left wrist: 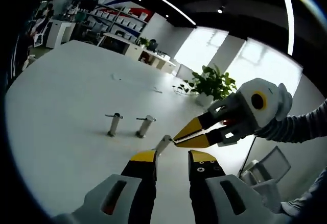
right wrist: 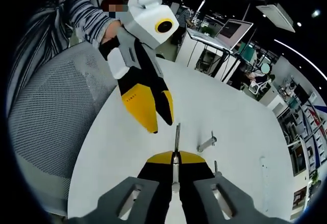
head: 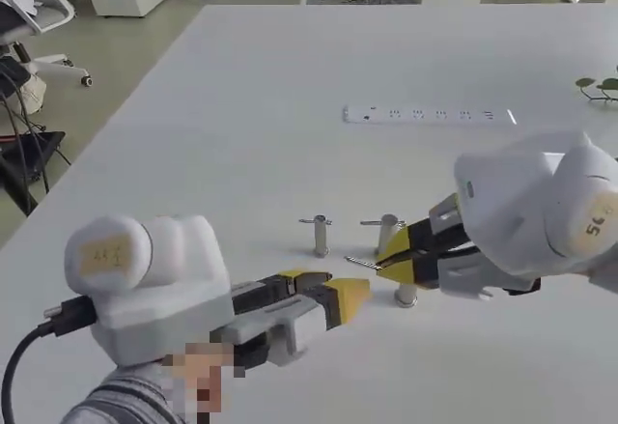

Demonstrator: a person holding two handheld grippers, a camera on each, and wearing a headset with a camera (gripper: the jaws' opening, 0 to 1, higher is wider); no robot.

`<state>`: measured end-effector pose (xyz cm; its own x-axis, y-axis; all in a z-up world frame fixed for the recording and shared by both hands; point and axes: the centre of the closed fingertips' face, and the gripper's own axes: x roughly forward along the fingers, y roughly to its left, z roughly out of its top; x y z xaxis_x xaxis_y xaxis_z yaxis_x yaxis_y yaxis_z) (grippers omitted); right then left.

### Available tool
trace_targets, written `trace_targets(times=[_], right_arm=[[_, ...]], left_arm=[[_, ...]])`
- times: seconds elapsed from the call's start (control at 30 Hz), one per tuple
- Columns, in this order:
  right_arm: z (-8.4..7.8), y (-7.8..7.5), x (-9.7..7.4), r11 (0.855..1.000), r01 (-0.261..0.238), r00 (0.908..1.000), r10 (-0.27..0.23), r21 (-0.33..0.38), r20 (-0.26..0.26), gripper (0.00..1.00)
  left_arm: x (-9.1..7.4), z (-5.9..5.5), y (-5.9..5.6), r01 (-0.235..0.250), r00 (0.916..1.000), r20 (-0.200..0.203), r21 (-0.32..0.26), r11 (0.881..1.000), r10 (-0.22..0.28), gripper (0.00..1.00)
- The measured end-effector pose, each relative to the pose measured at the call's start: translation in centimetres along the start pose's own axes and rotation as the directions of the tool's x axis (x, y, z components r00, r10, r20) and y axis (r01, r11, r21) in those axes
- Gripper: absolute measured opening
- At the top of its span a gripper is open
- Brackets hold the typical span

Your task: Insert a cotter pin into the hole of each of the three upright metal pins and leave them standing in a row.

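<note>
metal pins (head: 320, 238), i count three, all upright on the wide white table (head: 241, 105): two side by side farther out, and the third pin (head: 407, 296) nearer me, partly hidden. i have two grippers over the table. my right gripper (right wrist: 175, 156) is clenched on one cotter pin (right wrist: 177, 134), held just above the third pin. my left gripper (left wrist: 173, 157) is released, jaws apart with nothing between them, near the third pin. one power strip (head: 430, 114) lies well beyond. i count three cotter pins: the held one, plus one crosswise (head: 315, 219) through the top of each farther pin.
</note>
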<state>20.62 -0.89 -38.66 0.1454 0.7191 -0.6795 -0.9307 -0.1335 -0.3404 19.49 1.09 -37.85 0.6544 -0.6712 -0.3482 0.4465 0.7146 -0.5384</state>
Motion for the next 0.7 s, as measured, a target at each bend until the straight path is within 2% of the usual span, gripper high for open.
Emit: trace_targets(times=[0.13,0.27,0.43,0.57,0.7], right_arm=[[0.6,0.6,0.0,1.000,-0.020,0.9997,0.020,-0.024,0.014,0.00],[1.0,1.1,0.0,0.998,-0.034,0.9992,0.035,-0.049,0.021,0.00],[1.2,1.4,0.0,0.997,-0.039,0.9989,0.040,-0.062,0.022,0.00],[1.3,1.8,0.0,0.996,-0.049,0.9985,0.051,-0.075,0.021,0.00],[1.4,1.9,0.0,0.996,-0.046,0.9986,0.047,-0.072,0.025,0.00]], left_arm=[[0.0,-0.2,-0.2,0.008,0.9999,-0.009,-0.022,1.000,-0.008,0.15],[0.1,-0.1,-0.5,0.023,0.9997,0.005,-0.065,0.998,-0.023,0.12],[0.1,-0.2,-0.7,0.033,0.9995,0.003,-0.066,0.997,-0.032,0.08],[0.0,0.1,-0.9,0.049,0.9986,0.026,-0.093,0.994,-0.047,0.04],[0.0,0.0,-0.9,0.054,0.9983,0.028,-0.103,0.993,-0.051,0.01]])
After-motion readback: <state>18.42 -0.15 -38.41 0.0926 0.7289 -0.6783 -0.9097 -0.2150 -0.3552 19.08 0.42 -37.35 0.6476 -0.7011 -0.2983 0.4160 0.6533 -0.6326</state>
